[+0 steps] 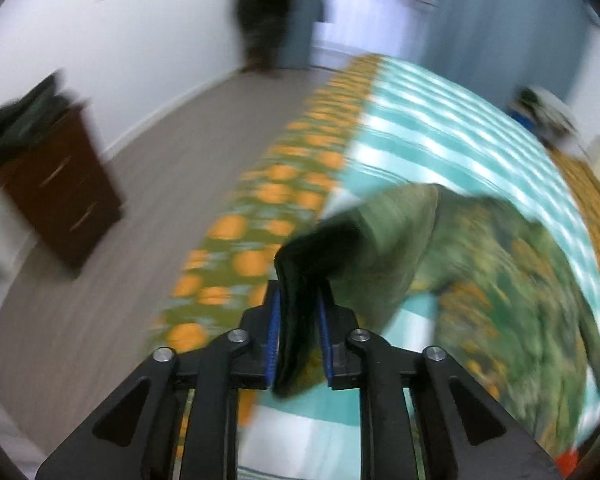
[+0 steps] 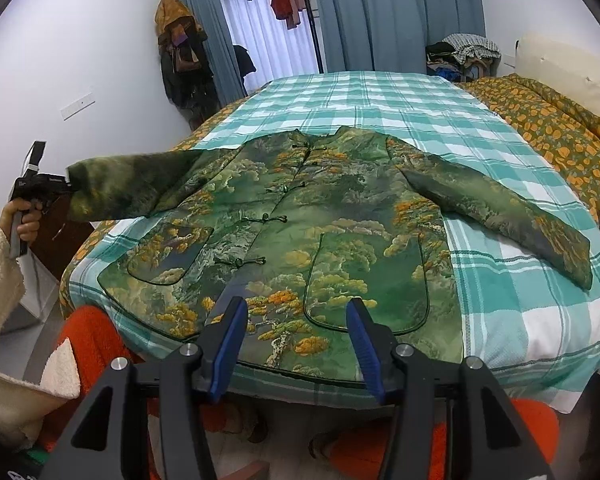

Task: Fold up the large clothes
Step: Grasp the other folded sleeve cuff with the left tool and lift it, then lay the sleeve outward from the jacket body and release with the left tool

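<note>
A green jacket (image 2: 300, 236) with an orange and green tree print lies face up on the bed, collar toward the far end. Its right sleeve (image 2: 500, 216) rests flat on the plaid cover. My left gripper (image 1: 298, 300) is shut on the cuff of the left sleeve (image 1: 380, 240) and holds it lifted out past the bed's left edge; the right wrist view shows this gripper (image 2: 66, 184) at the sleeve end (image 2: 132, 184). My right gripper (image 2: 296, 312) is open and empty, hovering above the jacket's hem near the front edge.
The bed has a teal plaid cover (image 2: 380, 96) over an orange-flowered quilt (image 2: 560, 136). A brown drawer chest (image 1: 56, 192) stands by the left wall. Clothes hang on a stand (image 2: 180, 60) by the curtains. A clothes pile (image 2: 464, 56) lies at the far right.
</note>
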The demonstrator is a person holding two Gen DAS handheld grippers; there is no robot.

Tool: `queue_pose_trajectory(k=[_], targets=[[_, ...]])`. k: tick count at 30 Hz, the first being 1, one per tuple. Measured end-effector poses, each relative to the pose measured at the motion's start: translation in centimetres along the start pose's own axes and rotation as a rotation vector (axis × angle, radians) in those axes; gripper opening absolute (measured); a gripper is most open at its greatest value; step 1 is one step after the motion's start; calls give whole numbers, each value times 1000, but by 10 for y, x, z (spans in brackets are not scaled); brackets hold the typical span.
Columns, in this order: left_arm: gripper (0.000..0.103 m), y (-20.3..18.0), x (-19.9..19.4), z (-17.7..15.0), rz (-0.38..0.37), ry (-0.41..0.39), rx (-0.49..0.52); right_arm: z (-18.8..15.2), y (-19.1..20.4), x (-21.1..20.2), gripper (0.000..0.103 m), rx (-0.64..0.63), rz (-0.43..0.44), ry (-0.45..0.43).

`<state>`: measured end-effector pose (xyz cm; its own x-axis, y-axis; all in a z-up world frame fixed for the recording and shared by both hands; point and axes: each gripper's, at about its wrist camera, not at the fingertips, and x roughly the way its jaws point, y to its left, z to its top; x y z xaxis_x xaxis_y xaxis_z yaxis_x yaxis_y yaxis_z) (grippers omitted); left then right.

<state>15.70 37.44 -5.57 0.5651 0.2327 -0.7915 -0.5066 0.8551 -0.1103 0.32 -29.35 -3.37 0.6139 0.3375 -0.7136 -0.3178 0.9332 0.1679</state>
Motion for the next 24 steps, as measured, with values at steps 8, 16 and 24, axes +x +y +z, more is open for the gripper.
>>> queue_pose_trajectory(k=[8, 16, 24], targets=[[55, 41, 14, -52, -16, 65, -135, 0, -13, 4, 55, 23, -38, 20], [60, -80, 57, -134, -348, 335, 113, -3, -68, 24, 65, 96, -146, 82], [63, -143, 88, -167, -393, 438, 237, -21, -128, 65, 65, 108, -222, 262]])
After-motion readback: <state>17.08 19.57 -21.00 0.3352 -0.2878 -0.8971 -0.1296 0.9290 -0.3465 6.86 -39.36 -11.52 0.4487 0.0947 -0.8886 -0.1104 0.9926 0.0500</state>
